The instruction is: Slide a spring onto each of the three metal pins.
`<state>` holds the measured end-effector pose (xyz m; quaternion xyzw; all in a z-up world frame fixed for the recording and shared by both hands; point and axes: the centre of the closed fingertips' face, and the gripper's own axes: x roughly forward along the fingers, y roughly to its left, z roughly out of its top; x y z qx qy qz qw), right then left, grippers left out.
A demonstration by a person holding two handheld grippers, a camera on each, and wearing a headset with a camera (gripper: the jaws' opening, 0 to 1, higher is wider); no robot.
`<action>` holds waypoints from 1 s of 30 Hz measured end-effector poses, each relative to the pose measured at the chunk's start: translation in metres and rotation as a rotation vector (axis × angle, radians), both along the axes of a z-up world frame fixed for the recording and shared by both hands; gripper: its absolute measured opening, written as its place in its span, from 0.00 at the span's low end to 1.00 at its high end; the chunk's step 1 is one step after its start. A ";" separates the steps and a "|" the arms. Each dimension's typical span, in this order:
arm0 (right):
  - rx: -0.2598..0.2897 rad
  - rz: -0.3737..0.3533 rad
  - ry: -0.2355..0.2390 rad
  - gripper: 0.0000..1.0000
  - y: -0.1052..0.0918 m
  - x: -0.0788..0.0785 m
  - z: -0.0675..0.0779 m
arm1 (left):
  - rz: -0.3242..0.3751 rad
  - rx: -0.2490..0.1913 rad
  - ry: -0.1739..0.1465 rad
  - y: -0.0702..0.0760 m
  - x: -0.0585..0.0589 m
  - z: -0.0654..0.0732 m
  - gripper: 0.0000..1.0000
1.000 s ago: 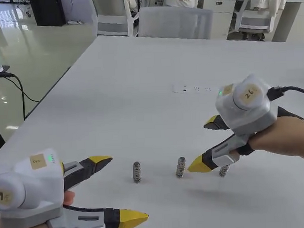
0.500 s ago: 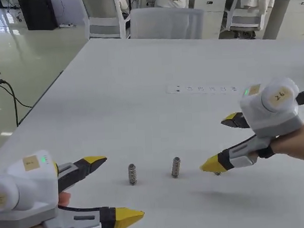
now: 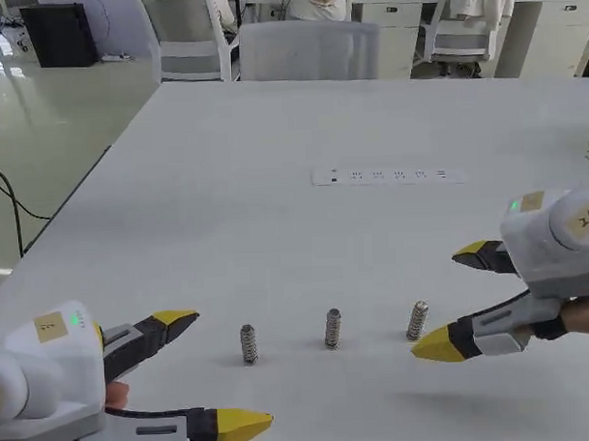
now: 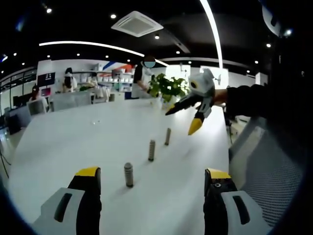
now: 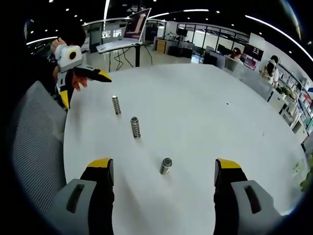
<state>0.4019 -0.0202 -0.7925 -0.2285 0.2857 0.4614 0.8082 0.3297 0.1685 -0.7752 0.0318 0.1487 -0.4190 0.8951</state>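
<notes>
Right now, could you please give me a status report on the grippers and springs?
Left gripper, right gripper: open, empty. Three springs standing in a row on the table. Nothing blocking them.

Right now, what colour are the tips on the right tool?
Yellow tips on the white-bodied right tool, clearest in the head view.

Mostly white and grey, with yellow accents.
The bench (image 3: 274,182) is plain matte white. Near its front edge, the left spring (image 3: 248,344), middle spring (image 3: 332,329) and right spring (image 3: 417,320) are silver-grey with dark coil banding. The left gripper (image 3: 217,370) and right gripper (image 3: 450,300) have white housings, black jaws, yellow tips and green lights.
</notes>
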 end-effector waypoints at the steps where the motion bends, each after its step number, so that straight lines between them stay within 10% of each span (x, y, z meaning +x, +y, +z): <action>1: 0.000 -0.002 0.000 0.85 -0.001 -0.002 -0.001 | 0.000 0.000 0.001 0.000 0.000 0.000 0.84; 30: 0.112 -0.025 0.008 0.86 -0.003 -0.042 -0.015 | 0.036 -0.023 0.013 0.006 -0.010 -0.009 0.84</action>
